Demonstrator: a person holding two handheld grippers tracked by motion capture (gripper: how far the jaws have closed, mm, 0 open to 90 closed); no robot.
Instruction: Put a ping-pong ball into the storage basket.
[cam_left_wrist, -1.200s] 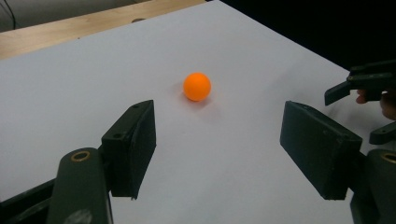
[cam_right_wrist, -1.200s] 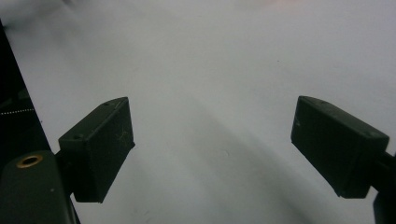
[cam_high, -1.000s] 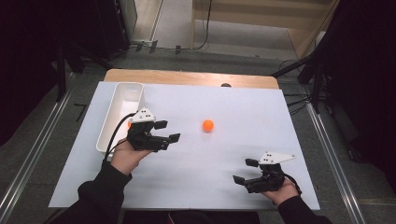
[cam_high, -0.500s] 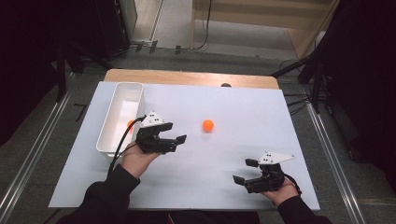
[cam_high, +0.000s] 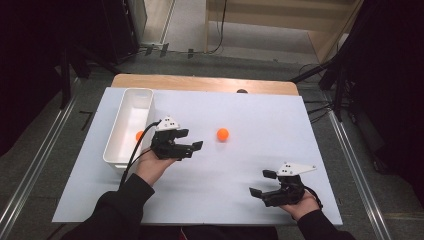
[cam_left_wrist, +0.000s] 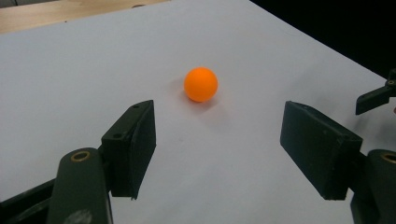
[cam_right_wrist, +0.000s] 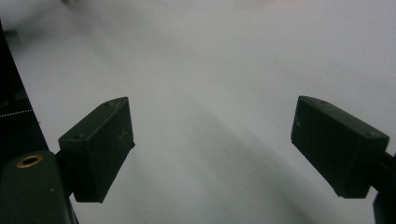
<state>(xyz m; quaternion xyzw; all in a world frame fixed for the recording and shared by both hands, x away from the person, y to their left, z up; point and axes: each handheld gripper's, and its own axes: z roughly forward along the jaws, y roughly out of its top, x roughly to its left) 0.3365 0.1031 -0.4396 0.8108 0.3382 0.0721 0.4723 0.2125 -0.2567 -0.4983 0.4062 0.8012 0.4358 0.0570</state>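
Note:
An orange ball (cam_high: 222, 134) lies on the white table sheet (cam_high: 240, 110), right of centre-left. My left gripper (cam_high: 192, 140) is just left of it, open, jaws pointing toward it. In the left gripper view the ball (cam_left_wrist: 201, 84) sits a short way ahead of the left gripper (cam_left_wrist: 219, 116), slightly left of the gap's middle and touching neither jaw. A second orange ball (cam_high: 139, 135) rests inside the white bin (cam_high: 125, 107). My right gripper (cam_high: 260, 183) is near the front right of the table, open and empty; in its own view the right gripper (cam_right_wrist: 210, 112) faces bare sheet.
The white bin stands lengthwise along the sheet's left side, just behind the left hand. A wooden tabletop strip (cam_high: 200, 82) runs along the far edge. The other gripper's jaw tip (cam_left_wrist: 378, 95) pokes in at the right of the left gripper view. Dark floor surrounds the table.
My left gripper has moved right, away from the bin and closer to the ball on the sheet, staying open. The right gripper has not moved.

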